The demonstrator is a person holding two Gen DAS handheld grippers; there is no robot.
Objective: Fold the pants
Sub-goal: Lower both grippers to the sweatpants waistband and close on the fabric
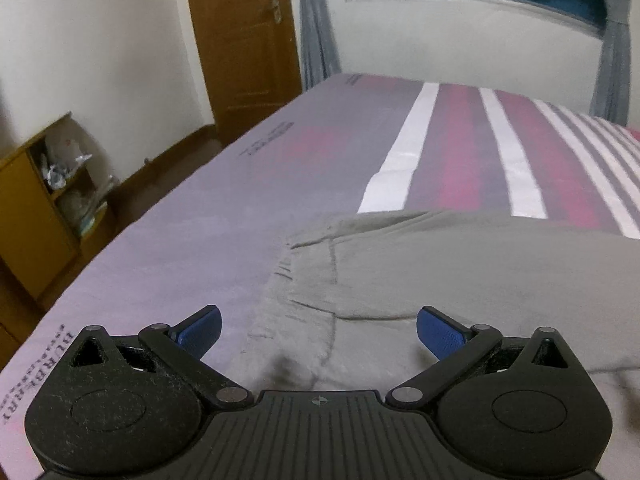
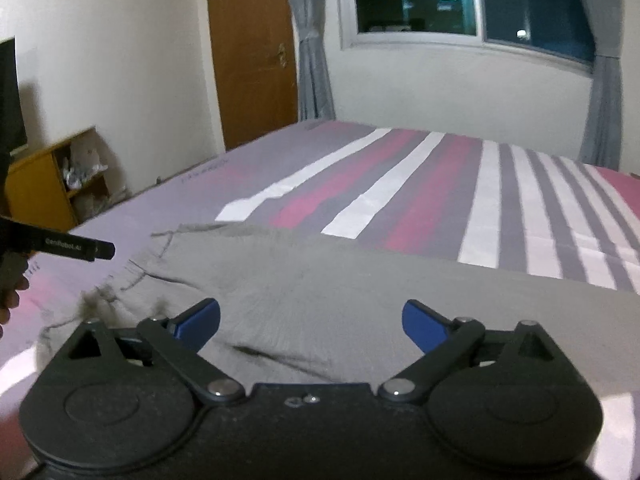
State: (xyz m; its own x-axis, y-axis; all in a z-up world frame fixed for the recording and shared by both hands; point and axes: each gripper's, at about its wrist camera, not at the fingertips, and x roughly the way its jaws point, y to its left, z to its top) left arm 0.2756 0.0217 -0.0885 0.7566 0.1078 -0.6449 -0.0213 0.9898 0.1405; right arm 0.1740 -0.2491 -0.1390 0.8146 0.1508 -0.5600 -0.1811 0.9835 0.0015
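Both tongs (image 1: 319, 332) (image 2: 311, 326) gape empty above grey pants (image 1: 460, 280) on striped bed (image 1: 200, 208).

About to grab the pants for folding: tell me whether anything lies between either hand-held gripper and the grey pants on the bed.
Nothing visible does. The left hand-held gripper and right hand-held gripper are both open right over the grey pants, which lie bare on the striped bed cover.
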